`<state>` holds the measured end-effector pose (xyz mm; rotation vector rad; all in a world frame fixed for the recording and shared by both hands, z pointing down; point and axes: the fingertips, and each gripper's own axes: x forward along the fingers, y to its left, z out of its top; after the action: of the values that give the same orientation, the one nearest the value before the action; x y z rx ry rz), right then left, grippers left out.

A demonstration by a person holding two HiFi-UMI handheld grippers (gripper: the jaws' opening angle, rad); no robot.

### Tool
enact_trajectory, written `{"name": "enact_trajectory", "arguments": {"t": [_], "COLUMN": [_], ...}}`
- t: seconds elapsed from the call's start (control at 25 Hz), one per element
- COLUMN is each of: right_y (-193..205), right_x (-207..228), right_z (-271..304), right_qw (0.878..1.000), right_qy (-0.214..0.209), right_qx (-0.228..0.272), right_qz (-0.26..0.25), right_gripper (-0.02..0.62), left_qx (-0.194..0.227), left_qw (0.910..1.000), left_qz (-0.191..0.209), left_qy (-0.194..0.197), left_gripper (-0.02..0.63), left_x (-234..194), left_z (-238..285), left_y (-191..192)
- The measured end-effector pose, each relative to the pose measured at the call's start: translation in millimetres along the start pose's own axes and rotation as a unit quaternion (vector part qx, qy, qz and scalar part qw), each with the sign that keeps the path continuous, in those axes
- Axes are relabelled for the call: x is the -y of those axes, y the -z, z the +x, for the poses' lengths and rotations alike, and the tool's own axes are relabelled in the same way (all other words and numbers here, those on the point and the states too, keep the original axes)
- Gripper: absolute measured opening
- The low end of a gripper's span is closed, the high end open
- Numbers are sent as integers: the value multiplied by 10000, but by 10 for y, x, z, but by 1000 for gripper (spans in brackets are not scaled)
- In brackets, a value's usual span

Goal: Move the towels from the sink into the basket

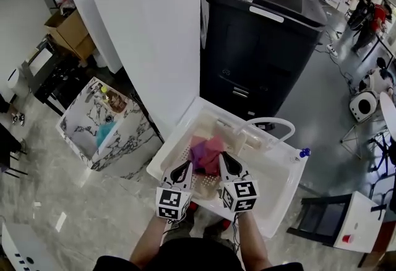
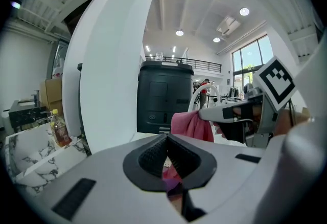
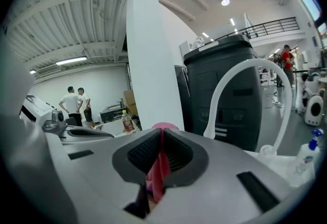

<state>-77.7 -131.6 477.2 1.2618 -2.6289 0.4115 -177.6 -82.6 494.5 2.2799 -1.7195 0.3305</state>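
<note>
Two grips | left tongs (image 2: 166,152): closed on purple towel (image 1: 198,156) | right tongs (image 3: 161,149): closed on pink towel (image 2: 191,126)

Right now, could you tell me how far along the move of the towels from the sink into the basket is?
Done: nothing visible yet, as the pink towel and the purple towel are both at the sink. In hand: the right gripper has its fingers closed on the pink towel, and the left gripper is closed on what looks like the purple towel. Left: lifting both out and carrying them to the basket.
</note>
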Motion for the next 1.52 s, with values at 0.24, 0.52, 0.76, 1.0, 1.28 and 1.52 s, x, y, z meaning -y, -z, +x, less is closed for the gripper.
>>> {"name": "enact_trajectory", "arguments": {"t": [0.24, 0.52, 0.76, 1.0, 1.28, 1.52], "right_y": [301, 592, 798, 828, 716, 616], "right_x": [20, 41, -16, 7, 76, 91], "right_z": [99, 162, 170, 131, 59, -21], "right_qw": [9995, 9981, 9965, 9971, 9982, 9988], "right_qy": [27, 57, -4, 102, 193, 113], "right_qx": [-323, -618, -832, -744, -551, -451], "right_qz": [14, -8, -63, -112, -100, -125], "right_gripper": [41, 41, 42, 146, 201, 201], "left_qx": [-153, -248, -344, -311, -317, -229], "left_qw": [9998, 9995, 9991, 9992, 9992, 9995], "left_qz": [-94, -174, -246, -245, -236, -137], "left_qy": [35, 34, 14, 16, 53, 146], "left_gripper": [3, 3, 3, 3, 3, 3], "left_x": [-25, -59, -78, -78, -48, 40], "left_z": [30, 39, 15, 19, 23, 53], "left_y": [173, 318, 446, 458, 447, 328]}}
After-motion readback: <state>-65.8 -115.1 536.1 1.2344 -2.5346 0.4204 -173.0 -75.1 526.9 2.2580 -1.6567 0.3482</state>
